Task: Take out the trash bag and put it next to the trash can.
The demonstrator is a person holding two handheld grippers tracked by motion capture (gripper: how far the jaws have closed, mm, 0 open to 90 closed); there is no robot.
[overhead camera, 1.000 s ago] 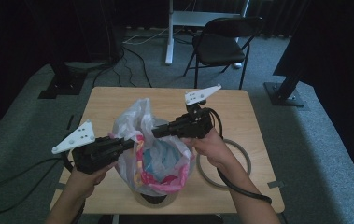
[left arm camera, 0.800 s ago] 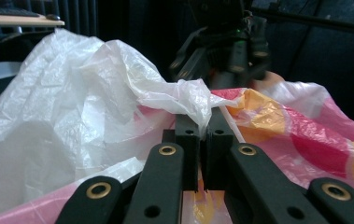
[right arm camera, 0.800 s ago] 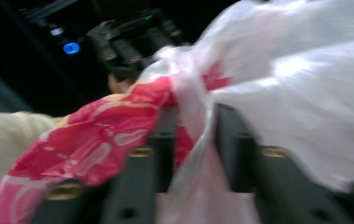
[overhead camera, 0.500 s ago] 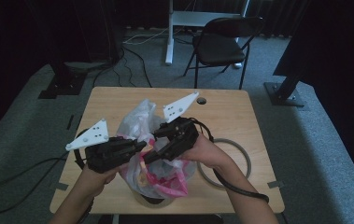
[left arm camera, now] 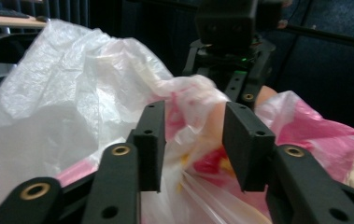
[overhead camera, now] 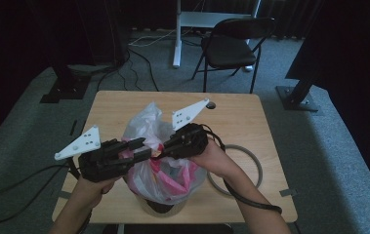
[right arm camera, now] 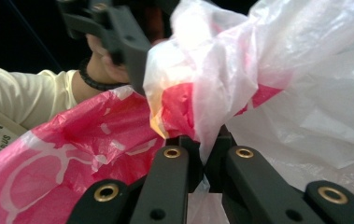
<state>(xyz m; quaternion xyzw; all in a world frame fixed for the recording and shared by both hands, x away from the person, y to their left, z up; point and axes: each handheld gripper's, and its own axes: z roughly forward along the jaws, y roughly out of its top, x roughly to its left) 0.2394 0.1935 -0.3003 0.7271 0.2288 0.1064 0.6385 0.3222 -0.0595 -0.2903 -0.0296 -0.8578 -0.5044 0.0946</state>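
On table: right gripper pinching plastic bag; left gripper fingers apart; "ONSLA" partly legible.

Both forearms come in from the bottom of the high view, angled inward, so the left gripper and right gripper face each other nearly tip to tip over the table's near half. Left gripper jaws stand parted in the left gripper view, film between them but not clamped; left hand wraps the body from below. Right gripper has its jaws pinched together on a fold of the plastic bag, right hand behind it, cable trailing along the forearm.
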